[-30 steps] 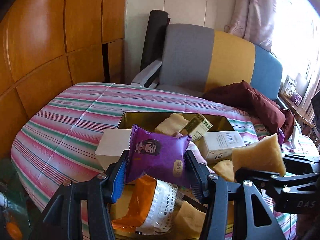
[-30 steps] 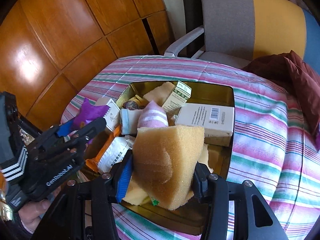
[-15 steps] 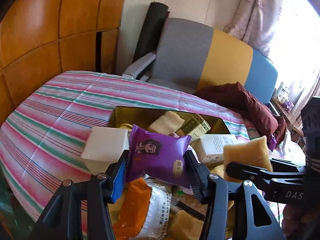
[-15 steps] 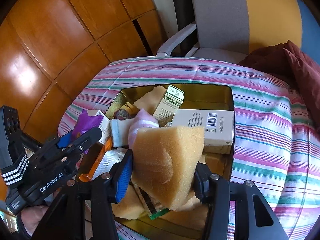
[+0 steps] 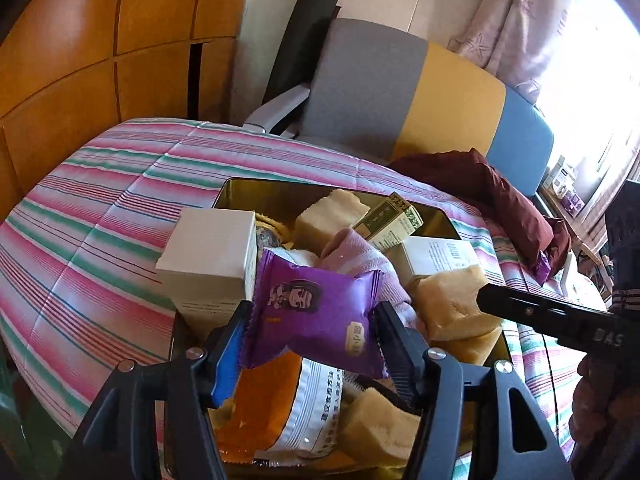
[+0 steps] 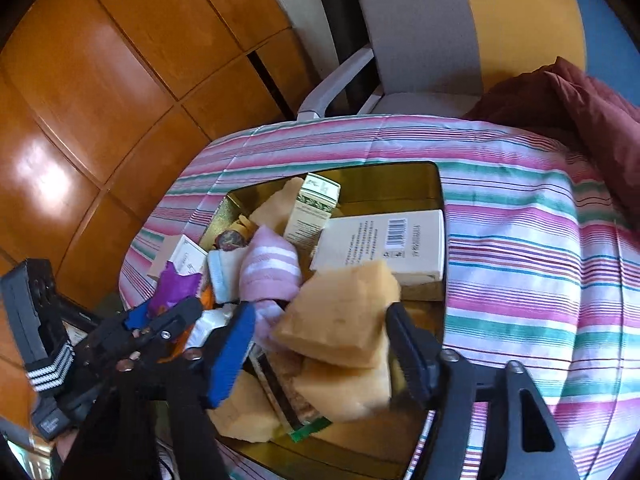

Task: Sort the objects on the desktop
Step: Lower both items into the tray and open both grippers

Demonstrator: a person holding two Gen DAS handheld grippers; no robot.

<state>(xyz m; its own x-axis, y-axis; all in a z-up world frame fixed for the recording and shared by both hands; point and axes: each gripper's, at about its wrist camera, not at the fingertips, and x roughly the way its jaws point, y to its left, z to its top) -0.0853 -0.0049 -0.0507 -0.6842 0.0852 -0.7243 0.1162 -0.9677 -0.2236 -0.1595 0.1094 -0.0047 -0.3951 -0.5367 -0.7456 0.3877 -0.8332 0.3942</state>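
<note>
**Both grippers over the gold tray**

The left gripper has its jaws clenched on the purple snack packet, held above the near end of the gold tray. The right gripper stands wide: the yellow sponge sits between its fingers, apart from the blue pad, over the tray's near end.

A pink, green and white striped cloth covers the surface. On it sits a gold tin tray, heaped with boxes and sponges. A dark red garment lies bunched on the far edge, well apart from the tray.
</note>
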